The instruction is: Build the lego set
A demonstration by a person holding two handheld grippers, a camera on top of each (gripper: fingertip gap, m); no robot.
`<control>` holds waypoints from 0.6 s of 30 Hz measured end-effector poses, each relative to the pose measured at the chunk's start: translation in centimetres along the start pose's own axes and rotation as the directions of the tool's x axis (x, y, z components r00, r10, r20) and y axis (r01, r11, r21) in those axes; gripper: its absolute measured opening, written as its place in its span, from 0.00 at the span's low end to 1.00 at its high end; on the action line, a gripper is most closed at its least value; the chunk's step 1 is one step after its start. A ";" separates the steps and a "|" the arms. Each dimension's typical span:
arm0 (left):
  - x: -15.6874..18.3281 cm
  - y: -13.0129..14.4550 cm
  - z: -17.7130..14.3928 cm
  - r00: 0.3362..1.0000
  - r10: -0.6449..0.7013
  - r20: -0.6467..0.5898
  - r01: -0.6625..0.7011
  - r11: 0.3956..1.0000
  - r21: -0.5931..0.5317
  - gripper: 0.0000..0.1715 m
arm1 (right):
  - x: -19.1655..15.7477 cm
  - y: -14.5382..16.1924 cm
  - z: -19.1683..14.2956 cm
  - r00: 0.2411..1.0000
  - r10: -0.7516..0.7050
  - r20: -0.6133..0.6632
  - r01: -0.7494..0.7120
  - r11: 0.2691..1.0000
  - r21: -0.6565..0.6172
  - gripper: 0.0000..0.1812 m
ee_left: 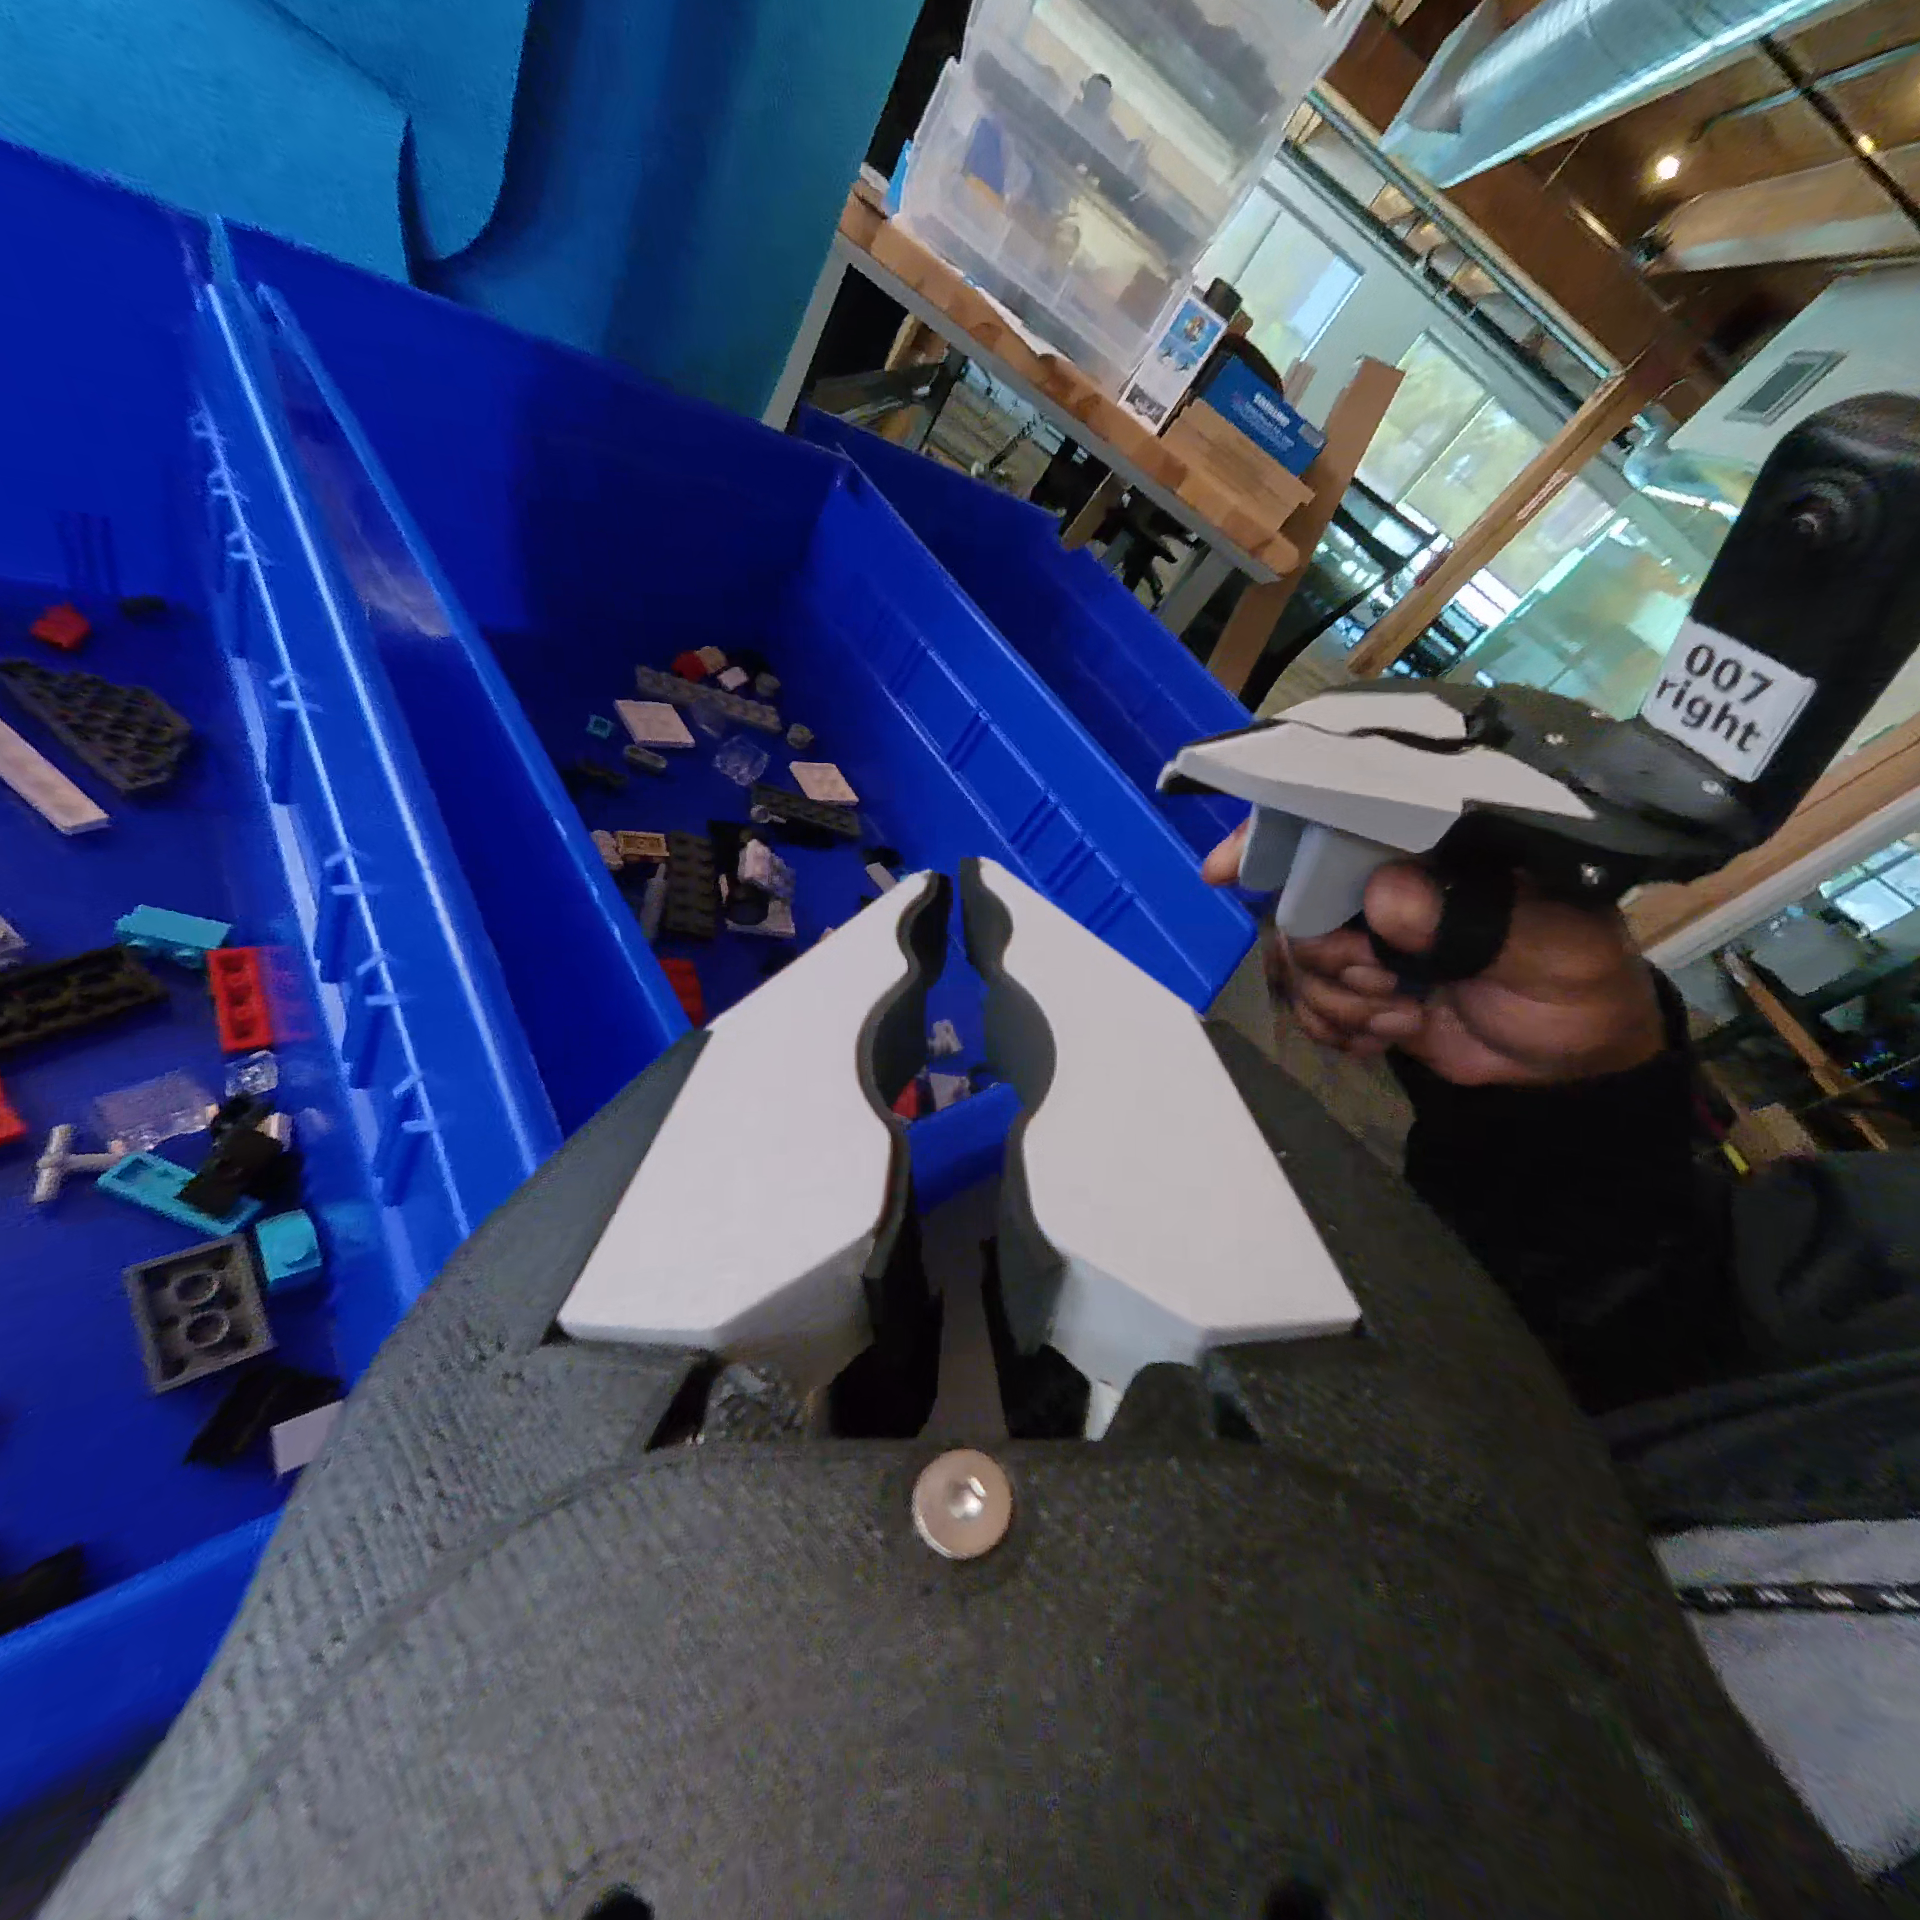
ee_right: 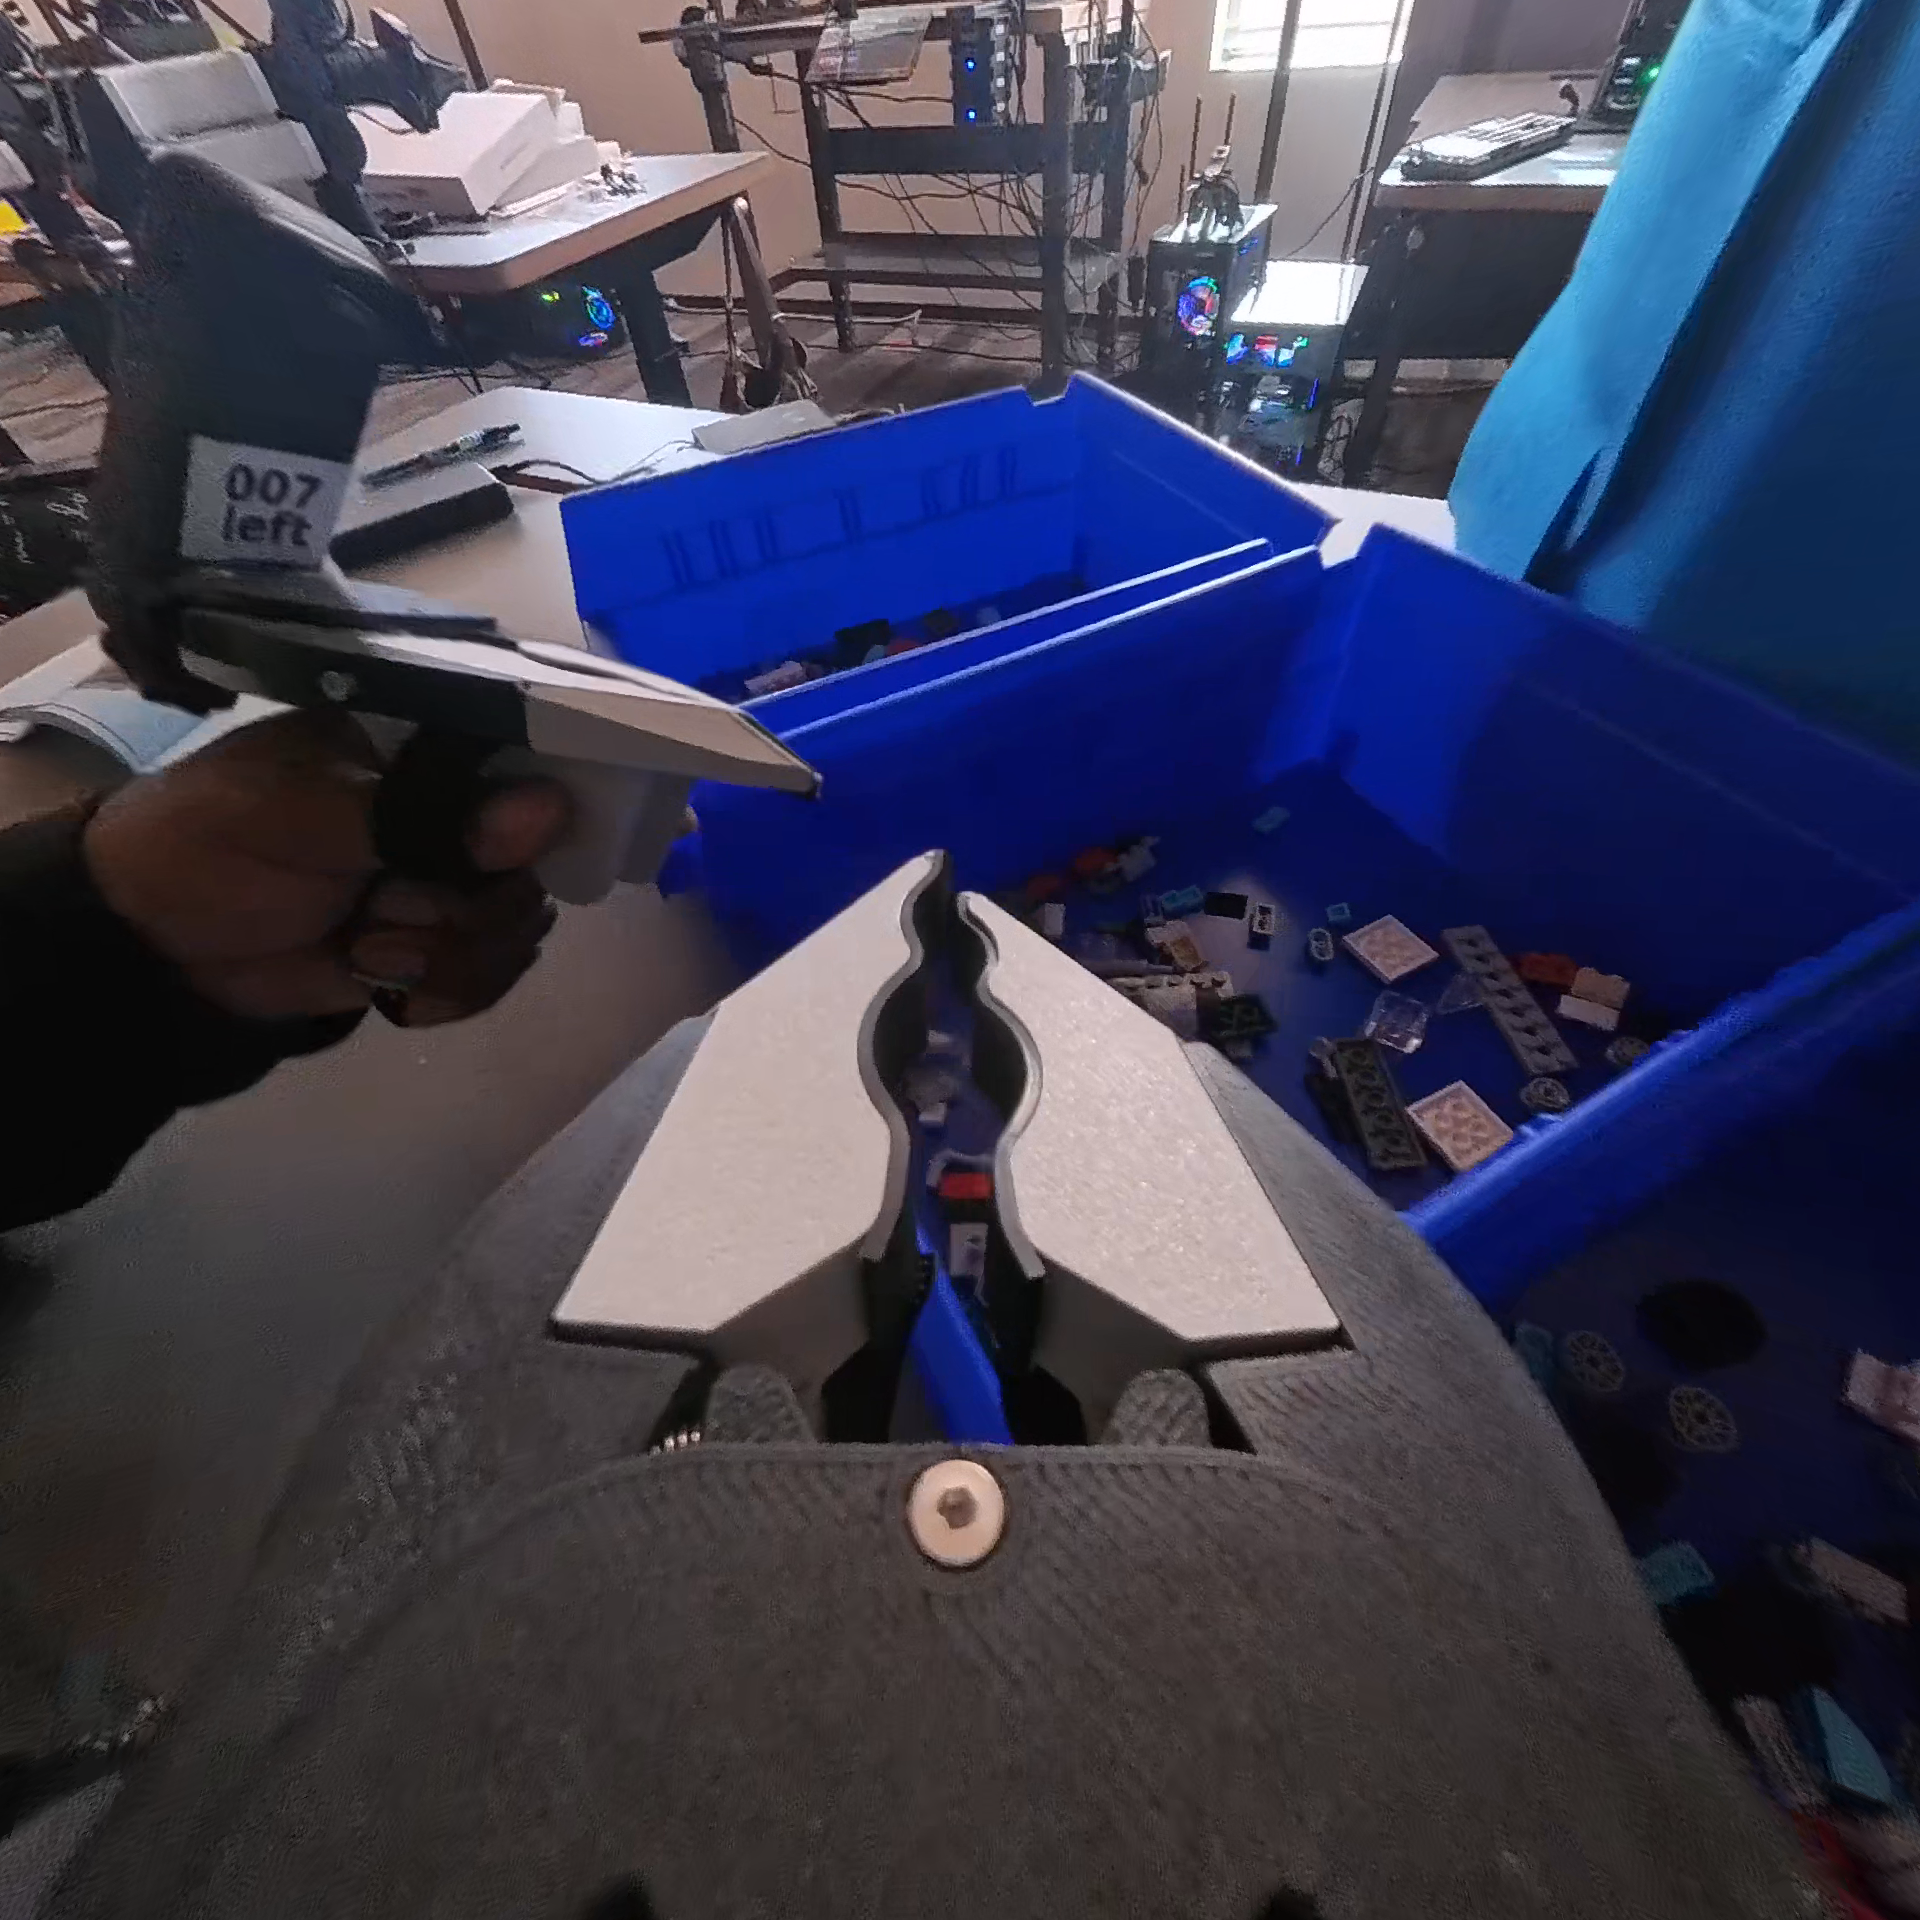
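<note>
Loose lego pieces (ee_left: 717, 790) lie in a blue bin (ee_left: 935, 644); the bin to its left (ee_left: 343, 727) holds a red brick (ee_left: 241, 997) and a dark grey brick (ee_left: 197, 1314). My left gripper (ee_left: 951, 894) is shut and empty, held above the middle bin's near corner. My right gripper (ee_right: 951, 888) is shut and empty above the same bin's (ee_right: 1558, 727) near edge, over a white plate (ee_right: 1390, 948) and a grey long plate (ee_right: 1507, 997). Each gripper shows in the other's view, the right (ee_left: 1184, 774) and the left (ee_right: 805, 784), hand-held and apart.
A further blue bin (ee_right: 831, 520) stands behind, and another (ee_right: 1714, 1403) with small pieces lies at lower right. Blue cloth (ee_right: 1714, 364) hangs behind the bins. A grey table (ee_right: 312, 1195) lies to the left with a dark flat device (ee_right: 426, 520). Clear storage drawers (ee_left: 1091, 156) stand on a far wooden bench. The gap from one gripper's tips to the other's is roughly 6 centimeters. Left tips and right tips are each some 20 centimeters from the white plate (ee_right: 1390, 948). Seen from the left wrist view (ee_left: 655, 719) as well.
</note>
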State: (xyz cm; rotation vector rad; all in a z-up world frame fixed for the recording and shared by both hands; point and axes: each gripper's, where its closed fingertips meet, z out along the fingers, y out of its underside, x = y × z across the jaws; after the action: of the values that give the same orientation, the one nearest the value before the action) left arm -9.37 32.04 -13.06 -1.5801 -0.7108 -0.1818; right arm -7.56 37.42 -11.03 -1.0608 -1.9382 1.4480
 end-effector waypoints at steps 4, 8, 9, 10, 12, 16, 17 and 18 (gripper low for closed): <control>0.2 0.0 0.0 0.999 0.041 0.010 -0.040 0.996 -0.085 0.05 | 2.8 -0.7 -1.2 0.996 -0.085 -0.036 0.082 0.993 -0.083 0.01; 0.3 -0.5 0.4 0.999 0.053 0.008 -0.052 0.991 -0.121 0.08 | 4.9 -1.0 -0.1 0.975 -0.214 0.052 0.220 0.942 -0.252 0.02; 0.2 -0.6 0.6 0.999 0.052 0.011 -0.050 0.991 -0.126 0.08 | 5.3 -0.8 0.5 0.962 -0.253 0.098 0.271 0.914 -0.302 0.04; 0.1 -0.8 0.7 0.999 0.051 0.016 -0.049 0.990 -0.131 0.08 | 5.5 -0.3 1.3 0.945 -0.288 0.153 0.324 0.878 -0.353 0.05; -0.1 -1.0 0.9 0.998 0.053 0.034 -0.048 0.989 -0.138 0.08 | 5.8 1.3 2.9 0.903 -0.330 0.275 0.425 0.783 -0.455 0.08; -0.5 -1.0 1.3 0.996 0.055 0.071 -0.044 0.988 -0.146 0.09 | 7.1 5.4 5.4 0.761 -0.415 0.499 0.649 0.509 -0.566 0.14; -0.4 -1.0 1.5 0.996 0.052 0.072 -0.041 0.988 -0.148 0.10 | 7.5 6.3 5.9 0.705 -0.445 0.553 0.709 0.429 -0.559 0.15; -0.3 -0.9 1.6 0.996 0.051 0.074 -0.039 0.988 -0.150 0.10 | 8.0 7.0 6.3 0.636 -0.477 0.607 0.770 0.346 -0.536 0.17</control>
State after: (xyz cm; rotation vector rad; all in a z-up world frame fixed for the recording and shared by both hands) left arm -10.57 33.41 -12.73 -1.7513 -0.7344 -0.1433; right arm -14.90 41.31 -20.15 -0.1346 -2.8890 0.2908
